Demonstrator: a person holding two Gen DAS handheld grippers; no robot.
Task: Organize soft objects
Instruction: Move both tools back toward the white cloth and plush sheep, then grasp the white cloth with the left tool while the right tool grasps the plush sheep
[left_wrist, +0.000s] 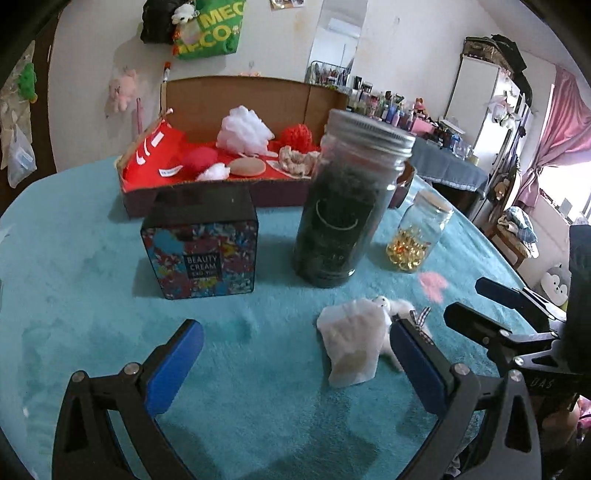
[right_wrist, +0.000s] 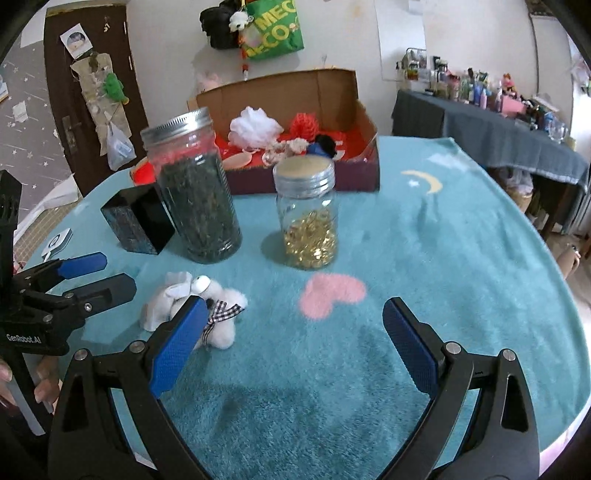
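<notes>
Teal tabletop (left_wrist: 92, 280), white plush toy (right_wrist: 221, 317) by both hand-held grippers.
It lies touching my spread right hand-held gripper's (right_wrist: 291, 343) left finger; my left hand-held gripper (left_wrist: 295, 354), spread too, sits beside it.

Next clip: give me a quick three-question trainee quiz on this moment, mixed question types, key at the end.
1. True or false: the left gripper is shut on the white plush toy.
2. Which jar is taller: A, the dark-leaf jar, or B, the gold-capsule jar?
3. Fill in: the white bath pouf lies inside the ___.

Key:
1. False; both grippers are open, and the toy lies on the teal blanket.
2. A.
3. Cardboard box.
</notes>
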